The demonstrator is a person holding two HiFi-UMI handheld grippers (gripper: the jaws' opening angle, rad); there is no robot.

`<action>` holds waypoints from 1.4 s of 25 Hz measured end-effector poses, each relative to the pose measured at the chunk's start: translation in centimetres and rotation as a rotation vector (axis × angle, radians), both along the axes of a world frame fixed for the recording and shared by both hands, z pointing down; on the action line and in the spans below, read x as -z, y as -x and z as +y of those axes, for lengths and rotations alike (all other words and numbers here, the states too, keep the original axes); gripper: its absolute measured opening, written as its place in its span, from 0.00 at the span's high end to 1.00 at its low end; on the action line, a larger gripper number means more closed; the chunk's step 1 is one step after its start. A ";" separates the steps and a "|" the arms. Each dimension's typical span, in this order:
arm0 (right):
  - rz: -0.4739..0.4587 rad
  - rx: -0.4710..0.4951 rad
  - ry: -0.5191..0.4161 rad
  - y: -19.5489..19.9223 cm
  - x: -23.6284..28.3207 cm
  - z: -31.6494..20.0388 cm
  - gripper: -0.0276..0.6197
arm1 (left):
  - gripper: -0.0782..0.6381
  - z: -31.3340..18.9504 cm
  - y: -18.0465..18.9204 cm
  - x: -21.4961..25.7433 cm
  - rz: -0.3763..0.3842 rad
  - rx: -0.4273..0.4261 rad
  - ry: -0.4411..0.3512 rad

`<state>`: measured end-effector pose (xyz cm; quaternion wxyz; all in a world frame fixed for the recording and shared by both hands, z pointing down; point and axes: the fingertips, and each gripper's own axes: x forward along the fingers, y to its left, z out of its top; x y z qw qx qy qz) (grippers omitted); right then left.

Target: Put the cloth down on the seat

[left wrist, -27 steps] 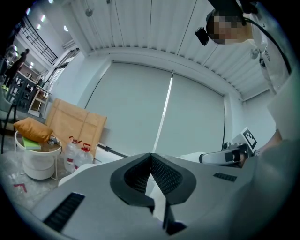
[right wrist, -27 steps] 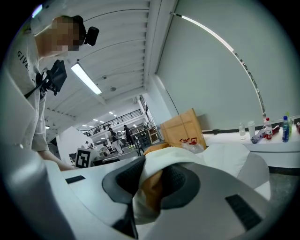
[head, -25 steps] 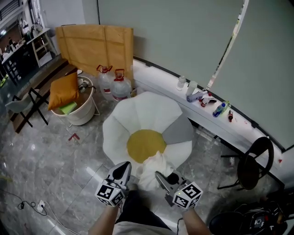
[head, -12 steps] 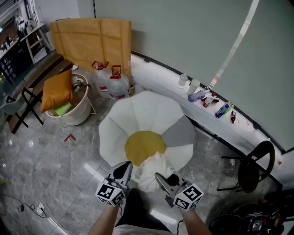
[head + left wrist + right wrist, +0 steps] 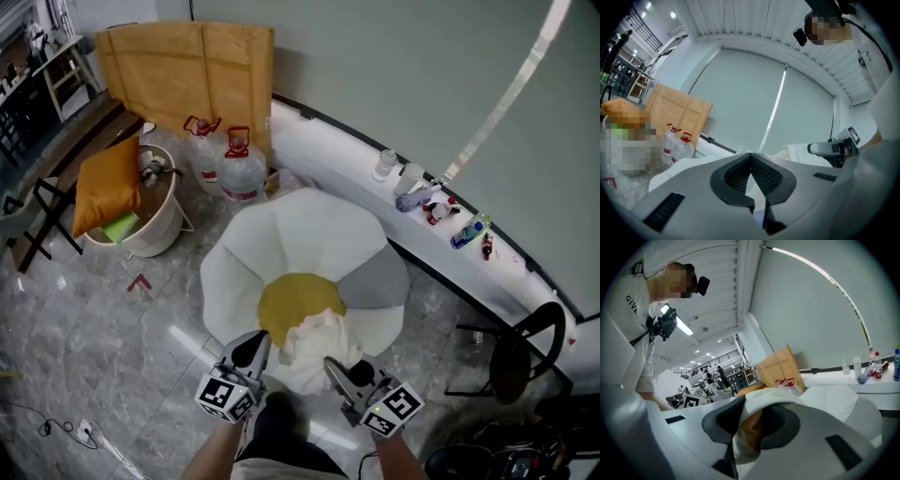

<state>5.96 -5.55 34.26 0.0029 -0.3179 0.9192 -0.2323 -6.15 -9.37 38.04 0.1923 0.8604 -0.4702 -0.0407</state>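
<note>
Head view: we find the cloth [image 5: 319, 339], white and bunched, over the near edge of the seat [image 5: 300, 225], a white petal-shaped cushion with a yellow centre [image 5: 292, 300]. The cloth overlaps the near rim of that centre. We cannot tell whether it rests on the seat. The left tool [image 5: 251, 345] sits just beside the cloth's left edge and the right tool [image 5: 336, 367] at its right. Two water jugs [image 5: 225, 159] stand on the floor behind the seat.

Left gripper view: the left tool's tips are together. The cloth lies off to its right.

Right gripper view: the right tool is clamped on a fold of the cloth, which bulges between its pads. The seat spreads beyond.
</note>
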 end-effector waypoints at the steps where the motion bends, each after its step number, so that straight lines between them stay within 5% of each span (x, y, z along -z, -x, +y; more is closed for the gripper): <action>1: 0.001 -0.003 0.002 0.2 -0.2 -0.9 0.81 | 0.87 -0.8 0.2 -0.4 0.001 -0.002 0.005; 14: 0.057 -0.039 0.081 1.9 -9.1 -9.8 0.81 | 0.87 -8.2 0.2 -7.2 0.031 -0.007 0.072; 35: 0.101 0.021 0.162 1.8 -29.3 -13.6 0.81 | 0.87 -11.2 -0.3 -24.6 0.076 0.140 0.130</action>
